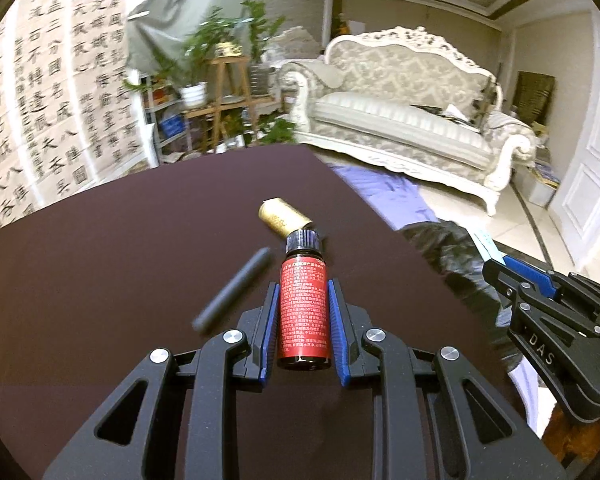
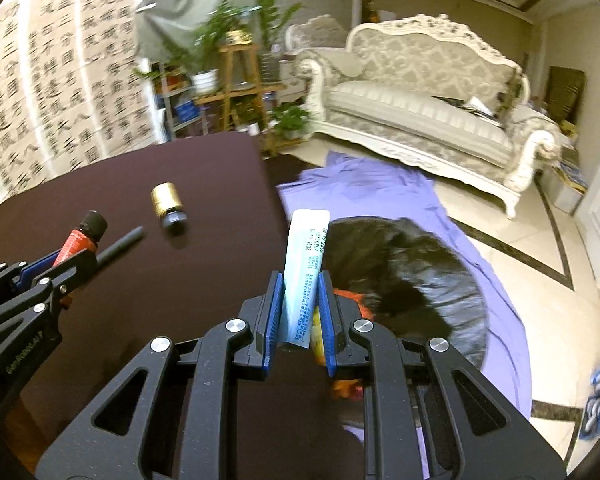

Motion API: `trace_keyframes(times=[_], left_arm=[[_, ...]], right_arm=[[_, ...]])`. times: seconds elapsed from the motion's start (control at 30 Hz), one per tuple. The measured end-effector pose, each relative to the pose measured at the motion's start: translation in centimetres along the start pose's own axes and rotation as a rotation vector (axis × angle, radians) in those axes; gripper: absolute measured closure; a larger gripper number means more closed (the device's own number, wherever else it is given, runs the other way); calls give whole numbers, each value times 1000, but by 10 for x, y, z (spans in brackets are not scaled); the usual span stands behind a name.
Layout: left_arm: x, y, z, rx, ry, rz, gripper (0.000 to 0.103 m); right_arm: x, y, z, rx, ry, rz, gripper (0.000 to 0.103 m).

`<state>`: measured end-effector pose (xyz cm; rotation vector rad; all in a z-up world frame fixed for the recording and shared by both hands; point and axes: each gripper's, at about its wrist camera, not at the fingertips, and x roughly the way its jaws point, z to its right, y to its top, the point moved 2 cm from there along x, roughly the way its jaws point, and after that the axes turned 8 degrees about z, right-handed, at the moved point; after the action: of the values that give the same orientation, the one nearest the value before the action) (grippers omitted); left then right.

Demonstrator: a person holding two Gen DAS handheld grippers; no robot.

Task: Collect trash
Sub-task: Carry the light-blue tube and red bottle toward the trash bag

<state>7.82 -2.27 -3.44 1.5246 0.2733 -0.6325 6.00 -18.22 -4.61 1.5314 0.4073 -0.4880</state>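
Note:
My left gripper is shut on a red-labelled bottle with a black cap, held above the dark brown table. The bottle also shows in the right wrist view. My right gripper is shut on a pale blue tube, held over the open black trash bag beside the table. The bag holds orange and yellow scraps. A gold-labelled bottle and a black pen-like stick lie on the table beyond my left gripper.
A purple cloth lies on the tiled floor under the bag. A white ornate sofa stands at the back right. Plant shelves and calligraphy wall sheets stand behind the table. The right gripper shows in the left wrist view.

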Motion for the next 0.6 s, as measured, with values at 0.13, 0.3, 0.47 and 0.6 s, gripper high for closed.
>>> trace_keyframes(times=[0.13, 0.3, 0.47, 0.6], left_arm=[[11, 8, 24, 22, -42, 8, 78], [27, 16, 56, 60, -77, 15, 78], [44, 19, 75, 86, -98, 10, 78], [58, 17, 87, 108, -103, -11, 78]], right_arm=[[1, 1, 29, 33, -49, 9, 85], [7, 2, 54, 65, -87, 11, 85], [15, -1, 72, 91, -104, 9, 85], [24, -4, 85, 107, -107, 4, 85]])
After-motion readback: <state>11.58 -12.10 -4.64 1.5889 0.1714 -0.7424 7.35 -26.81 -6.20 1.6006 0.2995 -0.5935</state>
